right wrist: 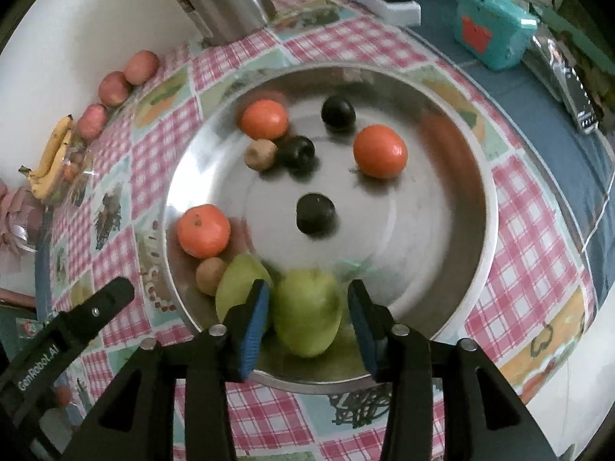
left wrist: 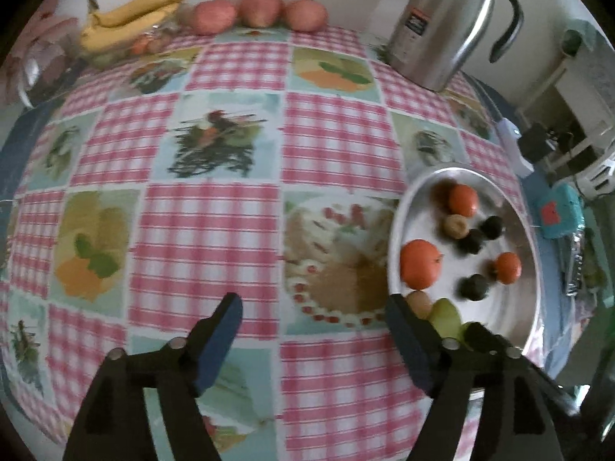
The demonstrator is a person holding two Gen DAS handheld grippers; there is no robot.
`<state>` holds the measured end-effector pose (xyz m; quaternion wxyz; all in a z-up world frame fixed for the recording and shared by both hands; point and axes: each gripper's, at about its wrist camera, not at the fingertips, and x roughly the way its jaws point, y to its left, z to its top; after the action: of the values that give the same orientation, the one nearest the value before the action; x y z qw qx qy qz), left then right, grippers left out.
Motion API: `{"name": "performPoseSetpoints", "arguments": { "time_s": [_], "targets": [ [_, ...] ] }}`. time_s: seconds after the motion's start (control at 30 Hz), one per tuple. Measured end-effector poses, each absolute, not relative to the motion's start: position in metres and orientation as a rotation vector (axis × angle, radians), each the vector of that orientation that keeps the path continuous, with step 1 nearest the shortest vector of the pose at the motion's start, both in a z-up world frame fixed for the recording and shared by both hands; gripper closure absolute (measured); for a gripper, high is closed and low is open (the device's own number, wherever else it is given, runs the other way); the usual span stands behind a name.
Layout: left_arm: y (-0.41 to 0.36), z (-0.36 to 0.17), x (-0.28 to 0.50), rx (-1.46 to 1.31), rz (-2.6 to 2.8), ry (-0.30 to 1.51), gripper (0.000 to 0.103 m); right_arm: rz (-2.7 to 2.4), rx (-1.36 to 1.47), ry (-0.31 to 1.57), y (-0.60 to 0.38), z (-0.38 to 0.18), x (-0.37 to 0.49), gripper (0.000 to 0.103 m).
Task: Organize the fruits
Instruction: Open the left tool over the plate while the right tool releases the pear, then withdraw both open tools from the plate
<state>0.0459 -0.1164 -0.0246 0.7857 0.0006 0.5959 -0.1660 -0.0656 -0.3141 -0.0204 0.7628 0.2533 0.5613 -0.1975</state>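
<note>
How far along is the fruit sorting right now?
Looks done: three apples lined up by the wall beside the bananas. In hand: the right tongs straddle a green fruit in the steel tray, pads apparently not yet touching. Left tongs hang open over the tablecloth. Left: three oranges, three dark fruits, two brown ones and another green fruit remain in the tray.

Fruits (right wrist: 380,150) in tray (right wrist: 453,269), apples (left wrist: 260,8) behind

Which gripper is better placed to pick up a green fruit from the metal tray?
Right. The right gripper is open and straddles a green fruit in the metal tray; the left gripper is open over bare tablecloth.
</note>
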Motion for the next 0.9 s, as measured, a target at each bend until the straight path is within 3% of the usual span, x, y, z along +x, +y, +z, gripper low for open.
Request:
{"name": "performPoseSetpoints", "arguments": {
  "time_s": [0.13,0.27,0.43,0.5,0.9],
  "targets": [
    [-0.106,-0.022,0.040,0.034,-0.311,1.234,0.000,-0.421,0.538,1.213,-0.312,-0.018,-0.065,0.049],
    [-0.095,-0.020,0.036,0.038,-0.289,1.207,0.000,-0.400,0.526,1.191,-0.308,-0.015,-0.063,0.026],
    [-0.084,-0.015,0.034,0.028,-0.269,1.181,0.000,-0.353,0.511,1.163,-0.300,-0.013,-0.059,0.021],
    [-0.080,-0.012,0.034,0.022,-0.271,1.171,0.000,-0.338,0.499,1.156,-0.297,-0.012,-0.059,0.007],
    [-0.053,0.020,0.024,0.073,-0.164,1.102,0.000,-0.285,0.394,1.164,-0.273,0.002,-0.057,0.007]
  ]
}}
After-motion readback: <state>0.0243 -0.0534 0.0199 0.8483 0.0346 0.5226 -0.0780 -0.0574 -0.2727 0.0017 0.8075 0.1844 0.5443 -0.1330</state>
